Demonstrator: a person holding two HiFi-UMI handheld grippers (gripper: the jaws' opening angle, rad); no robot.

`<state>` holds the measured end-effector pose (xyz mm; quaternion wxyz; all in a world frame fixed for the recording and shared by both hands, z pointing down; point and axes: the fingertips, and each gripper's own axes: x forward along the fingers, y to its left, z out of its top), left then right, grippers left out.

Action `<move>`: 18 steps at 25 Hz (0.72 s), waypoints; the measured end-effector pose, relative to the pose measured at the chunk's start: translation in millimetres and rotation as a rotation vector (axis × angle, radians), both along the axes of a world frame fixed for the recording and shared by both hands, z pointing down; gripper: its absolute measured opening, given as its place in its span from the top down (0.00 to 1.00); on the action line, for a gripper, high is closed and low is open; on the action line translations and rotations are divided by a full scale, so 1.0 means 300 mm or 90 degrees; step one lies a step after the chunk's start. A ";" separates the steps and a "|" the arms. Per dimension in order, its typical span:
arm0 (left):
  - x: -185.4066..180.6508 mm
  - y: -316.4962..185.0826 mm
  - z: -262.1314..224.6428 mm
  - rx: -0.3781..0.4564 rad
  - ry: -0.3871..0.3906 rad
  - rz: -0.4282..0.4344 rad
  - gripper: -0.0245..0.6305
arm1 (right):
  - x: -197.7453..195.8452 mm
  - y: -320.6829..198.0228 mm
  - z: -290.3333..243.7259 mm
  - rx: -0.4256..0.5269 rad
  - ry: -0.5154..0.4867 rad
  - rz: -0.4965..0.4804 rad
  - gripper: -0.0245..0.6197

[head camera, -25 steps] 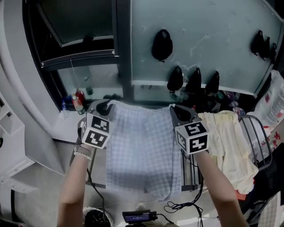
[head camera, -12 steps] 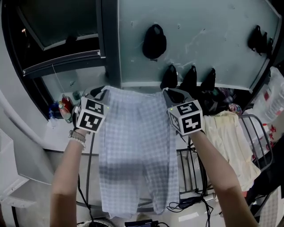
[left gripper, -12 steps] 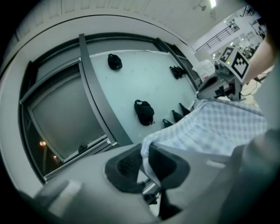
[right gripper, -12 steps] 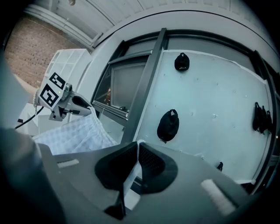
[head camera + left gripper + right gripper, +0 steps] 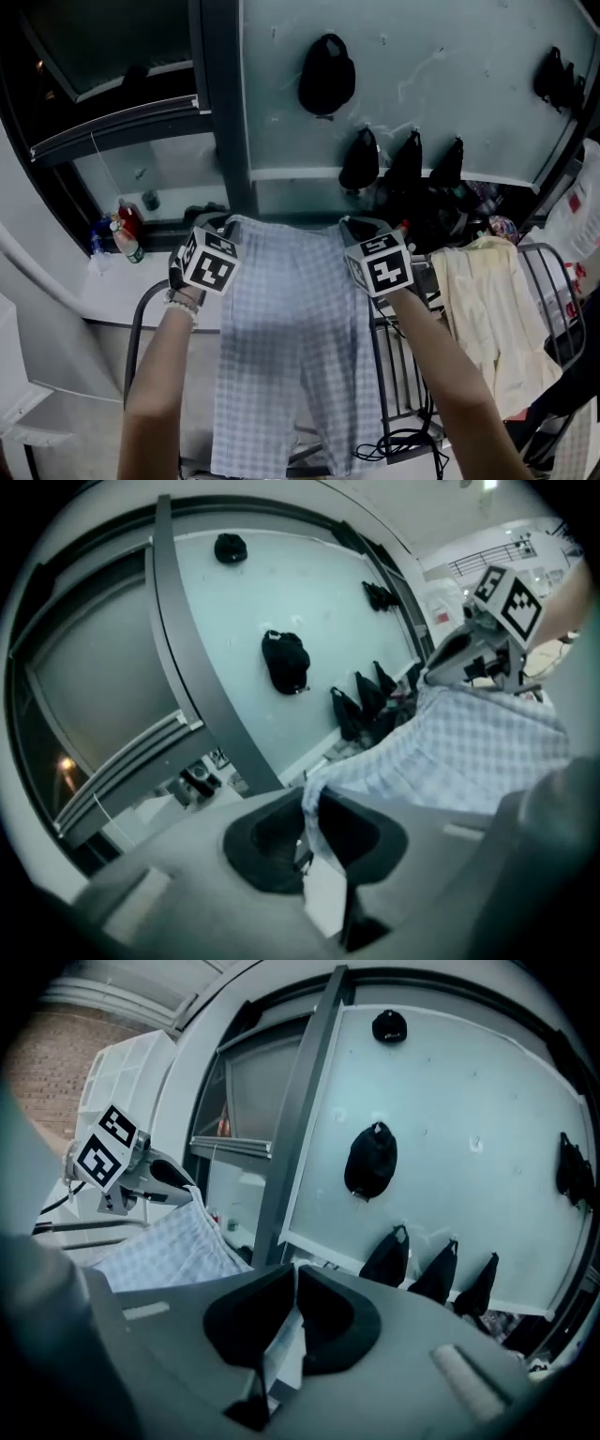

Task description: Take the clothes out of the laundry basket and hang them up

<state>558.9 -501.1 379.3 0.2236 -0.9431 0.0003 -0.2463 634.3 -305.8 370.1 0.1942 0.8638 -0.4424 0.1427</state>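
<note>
Lowered and carried forward over the past second, the checked shorts (image 5: pixel 291 347) now hang stretched between the left gripper (image 5: pixel 217 223) and the right gripper (image 5: pixel 361 225) — each clamped tight on one end of the waistband, thin cloth pinched between its jaws. The legs dangle below both tongs, over the drying rack (image 5: pixel 403 394). A cream garment (image 5: pixel 487 309) already drapes just right of the right gripper. Light, limp fabric by the look — likely to sag and slide unless held at the firmer waistband hem, where both grips sit.
</note>
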 end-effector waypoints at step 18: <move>-0.189 0.169 0.060 -0.115 0.025 0.033 0.72 | -0.139 0.123 0.122 0.025 -0.142 -0.024 0.59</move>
